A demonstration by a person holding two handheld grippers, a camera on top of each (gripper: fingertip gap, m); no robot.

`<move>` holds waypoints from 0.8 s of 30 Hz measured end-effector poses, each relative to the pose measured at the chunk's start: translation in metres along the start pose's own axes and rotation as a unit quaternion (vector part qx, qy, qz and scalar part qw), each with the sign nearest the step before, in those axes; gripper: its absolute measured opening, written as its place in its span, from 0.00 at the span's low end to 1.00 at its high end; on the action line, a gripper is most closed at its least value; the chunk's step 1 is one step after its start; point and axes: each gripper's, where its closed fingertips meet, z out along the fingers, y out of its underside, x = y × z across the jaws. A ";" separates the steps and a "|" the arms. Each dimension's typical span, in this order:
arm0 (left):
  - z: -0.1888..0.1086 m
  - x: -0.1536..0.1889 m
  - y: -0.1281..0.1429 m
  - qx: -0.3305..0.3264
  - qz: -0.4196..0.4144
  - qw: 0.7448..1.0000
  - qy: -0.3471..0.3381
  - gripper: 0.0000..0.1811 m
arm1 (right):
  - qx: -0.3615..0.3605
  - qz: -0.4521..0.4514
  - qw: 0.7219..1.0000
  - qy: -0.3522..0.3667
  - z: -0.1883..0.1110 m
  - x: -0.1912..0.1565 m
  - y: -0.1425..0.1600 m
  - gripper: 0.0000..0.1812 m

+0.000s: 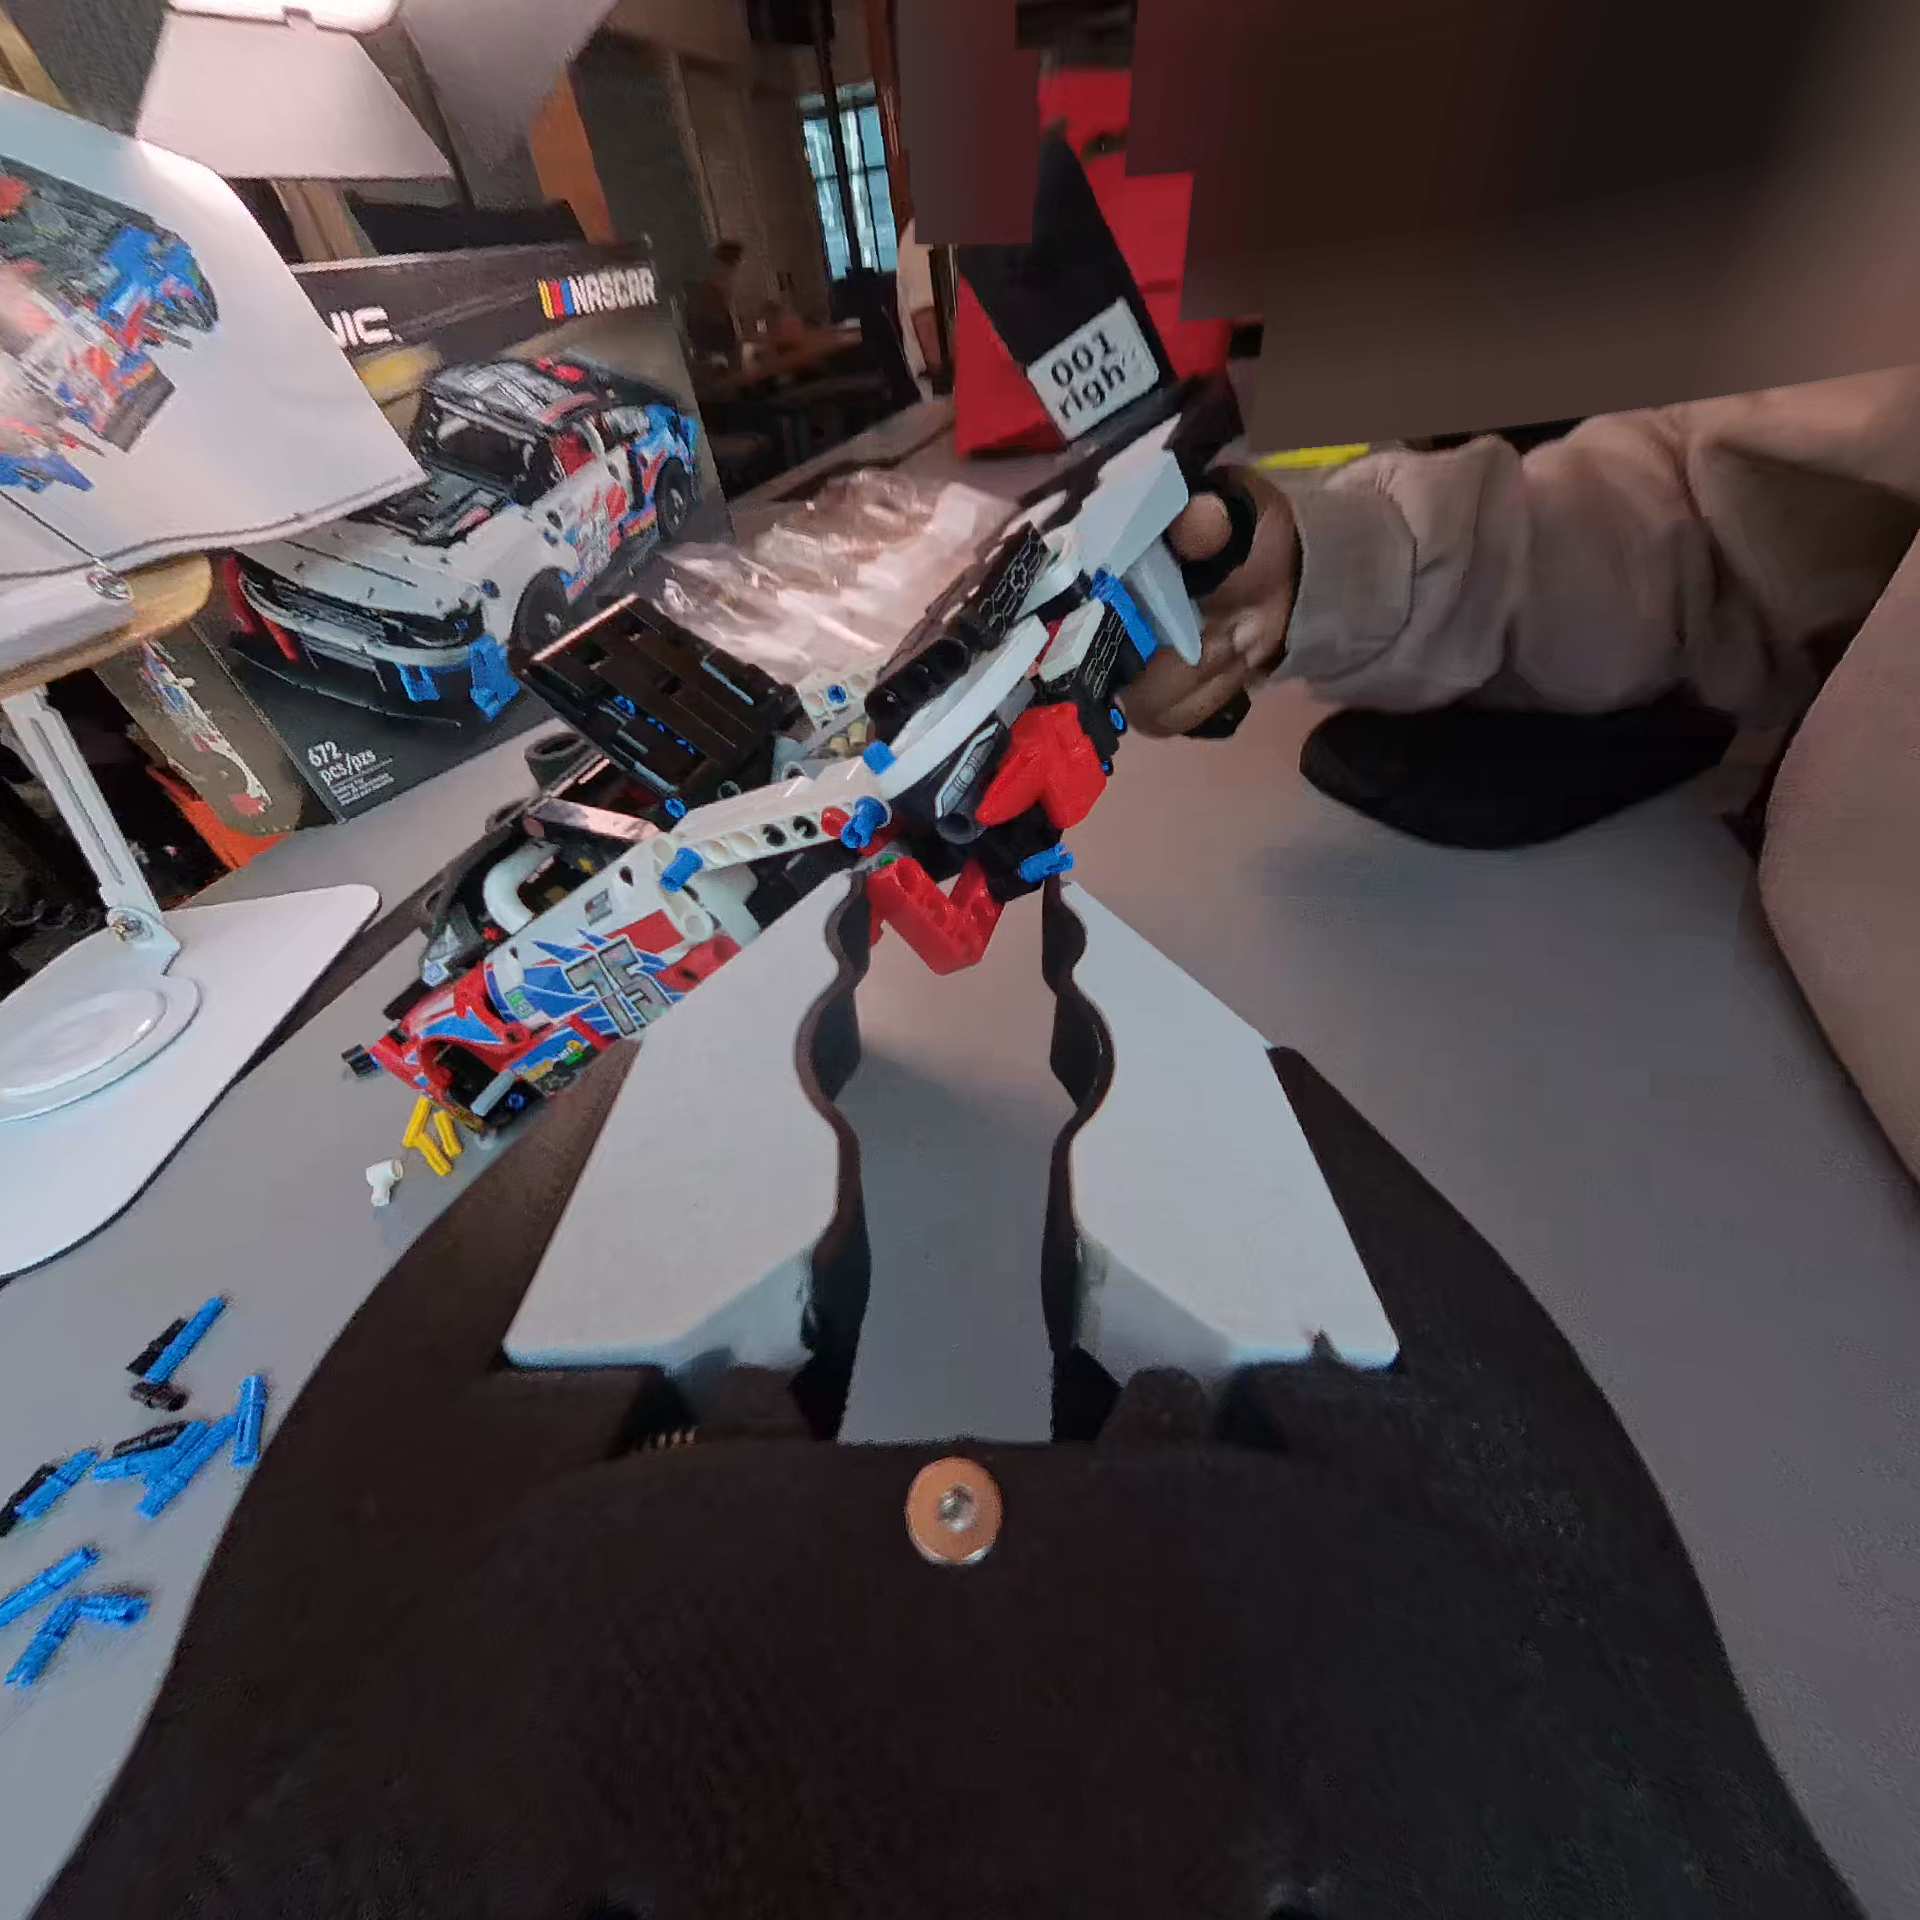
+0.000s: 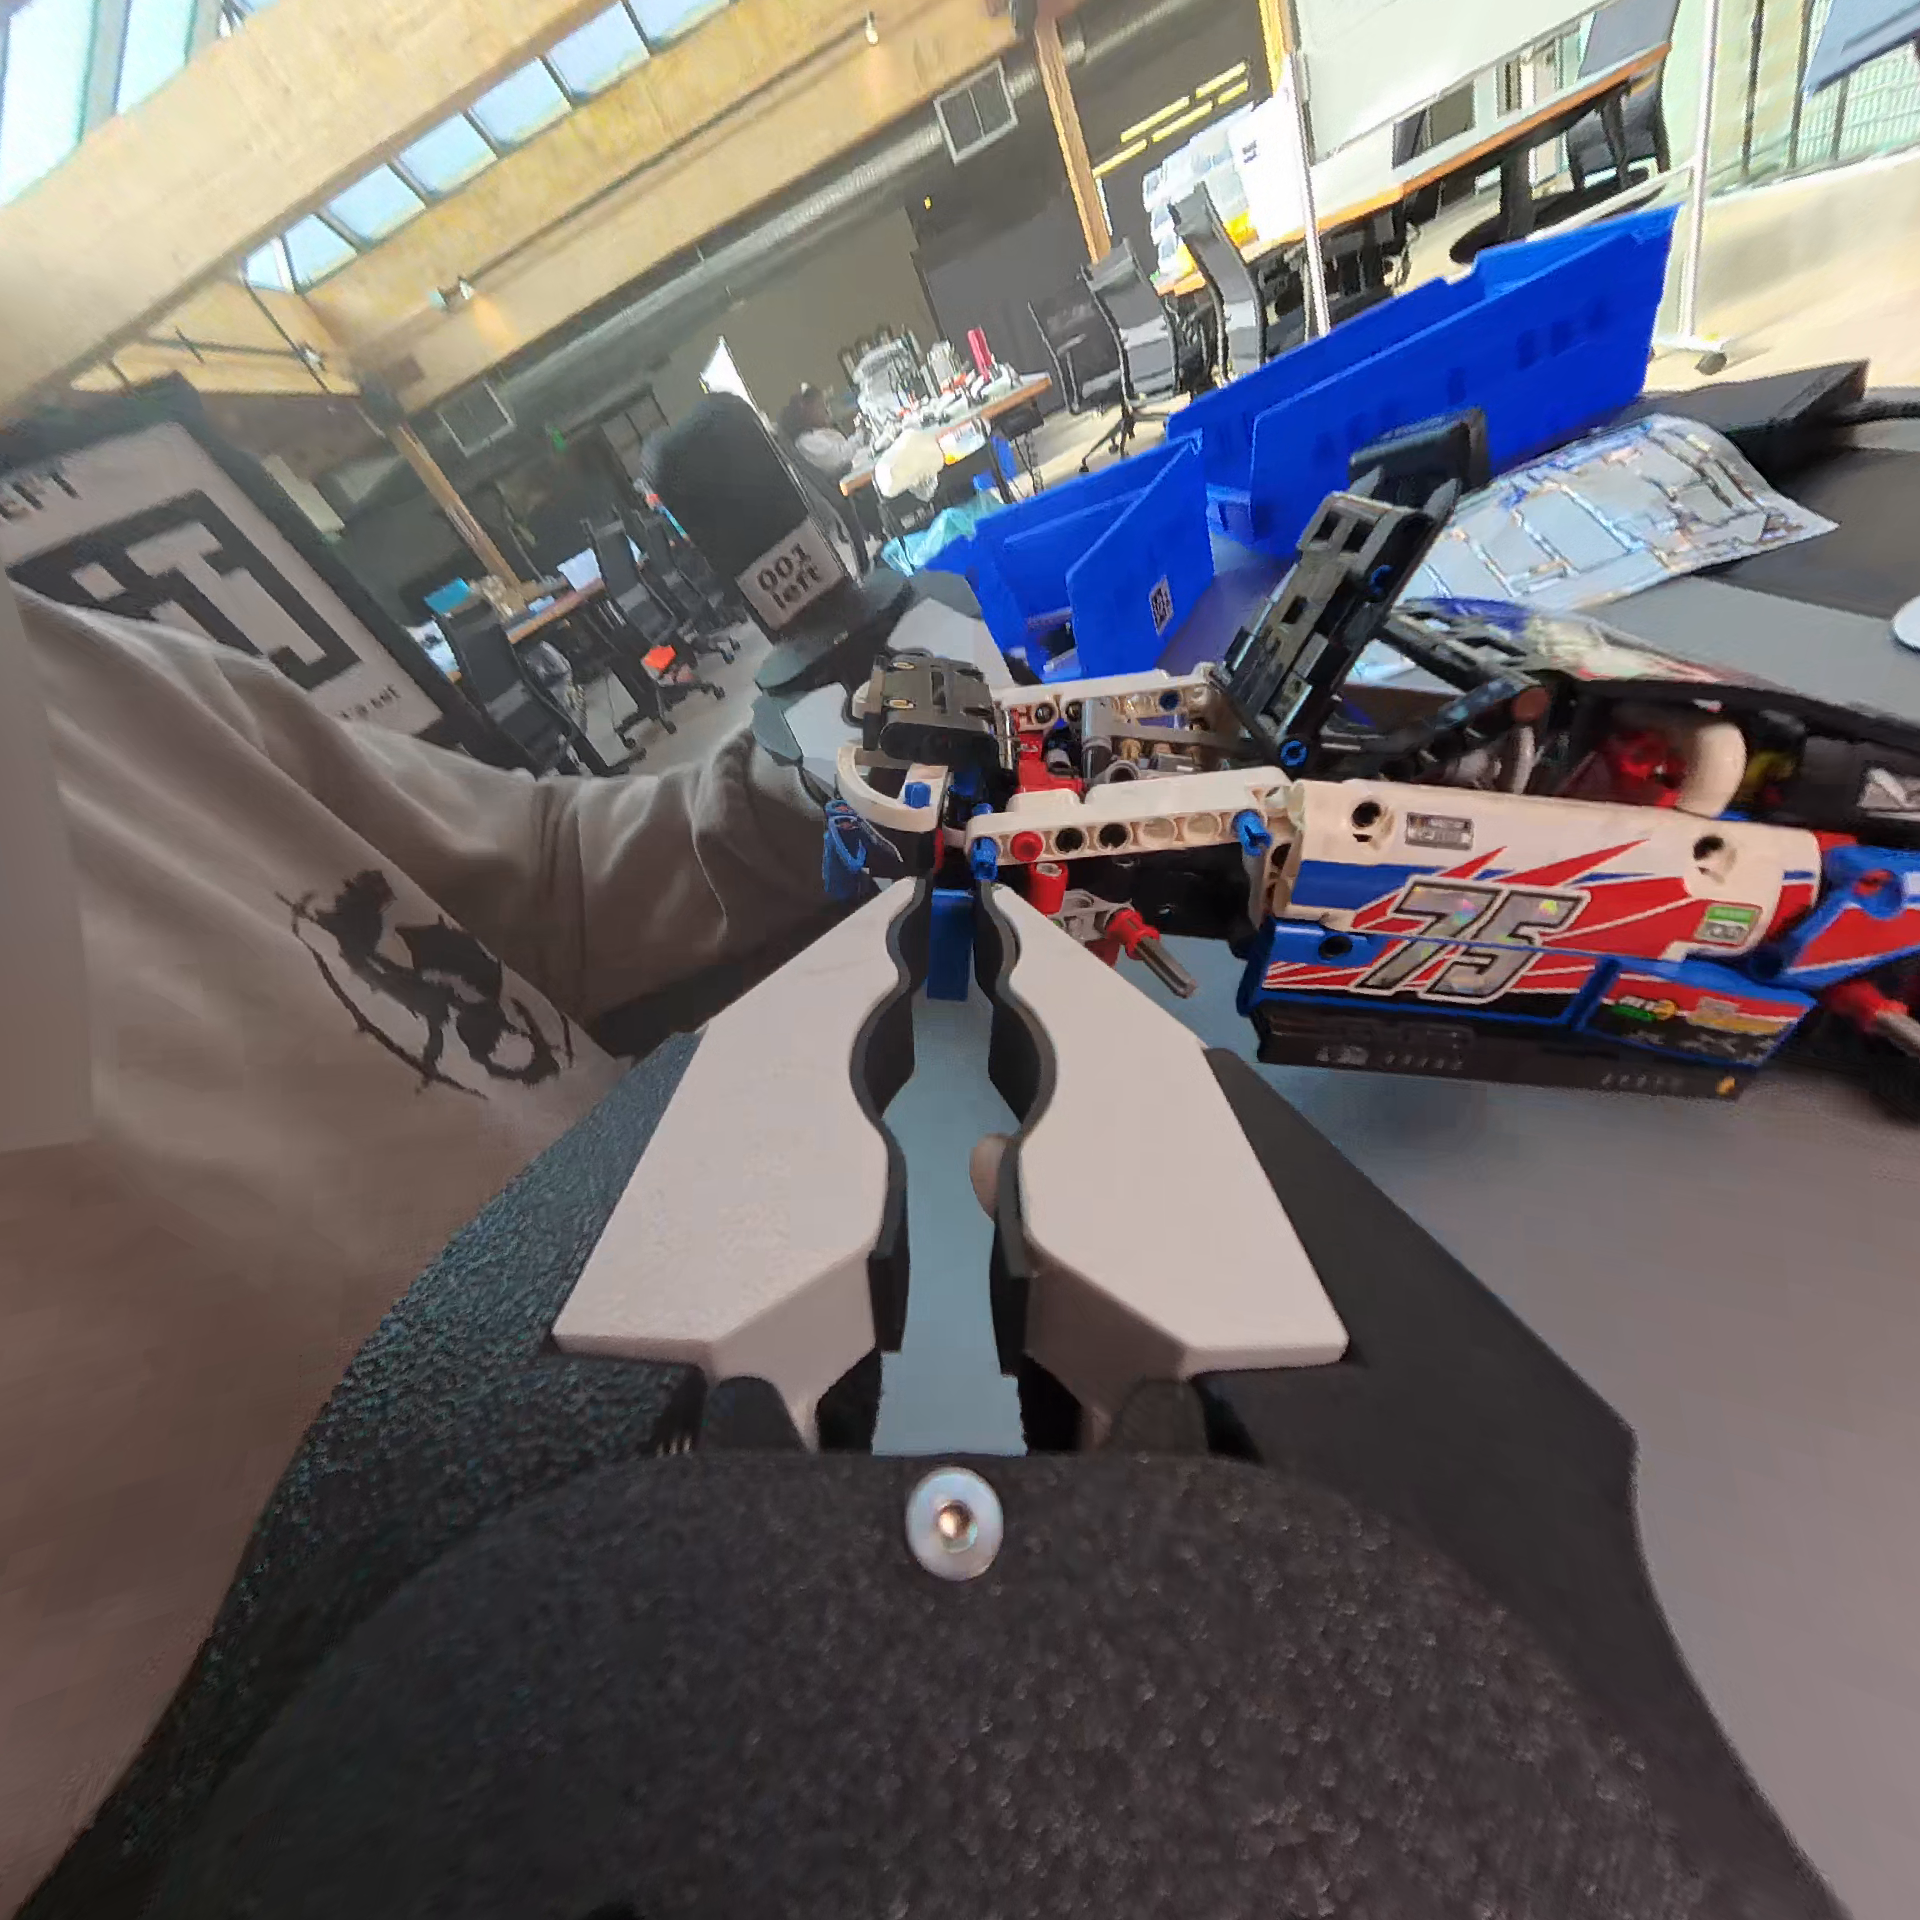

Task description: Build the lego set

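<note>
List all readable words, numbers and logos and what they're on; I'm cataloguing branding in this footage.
I don't transcribe writing; these bear it:
Lego car: number decal, small sponsor stickers.
Set box: logos, piece count.
Right gripper: white tag.
Left gripper: white label.
Marker panel: lettering.
Blue bin: sticker, too small to read.
</note>
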 end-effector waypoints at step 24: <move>0.003 0.050 0.075 -0.169 -0.009 0.982 0.089 0.11 | -0.279 -0.224 0.931 0.064 -0.014 -0.014 0.091 0.15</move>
